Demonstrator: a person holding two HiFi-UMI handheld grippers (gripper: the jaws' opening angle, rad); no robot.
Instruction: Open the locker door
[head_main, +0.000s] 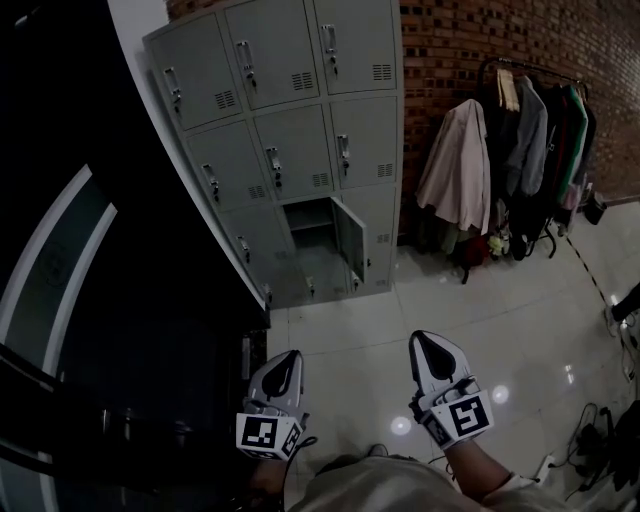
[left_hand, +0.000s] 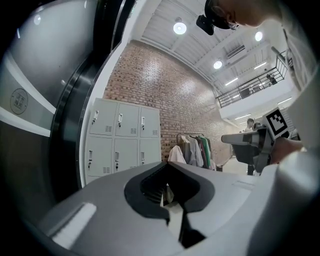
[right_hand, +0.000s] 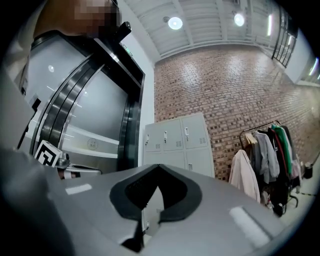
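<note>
I see both hands held low at about 6 o'clock, well apart from the locker bank (head_main: 300, 130), which stands against the brick wall at 12 o'clock. The left gripper (head_main: 286, 362) has its jaws drawn together, or all but, with nothing between them. The right gripper (head_main: 428, 348) is closed tight and just as empty.

Of the nine doors, eight are closed. The bottom-middle door (head_main: 350, 238) hangs open, swung out to its 3 o'clock side with the compartment showing. I cannot tell which door is meant, so either the job is as good as done there or a closed door awaits.

If a closed one is the target, I judge the approach to be the step in hand. Each handle (head_main: 273, 165) sits near its door's left edge, so the hinges are on the right and the door will swing toward 3 o'clock. The jaws should be spread before they arrive, not at the handle. They should then come in level and square, so the pads straddle the handle before closing.

The pull should follow the door's arc, not run straight back, or the grip may slip off that small latch. The open lower door juts into the floor space and the clothes rack (head_main: 520, 150) crowds the 2 o'clock side. A line in from slightly left, alongside the dark wall (head_main: 100, 300), looks the cleaner one.
</note>
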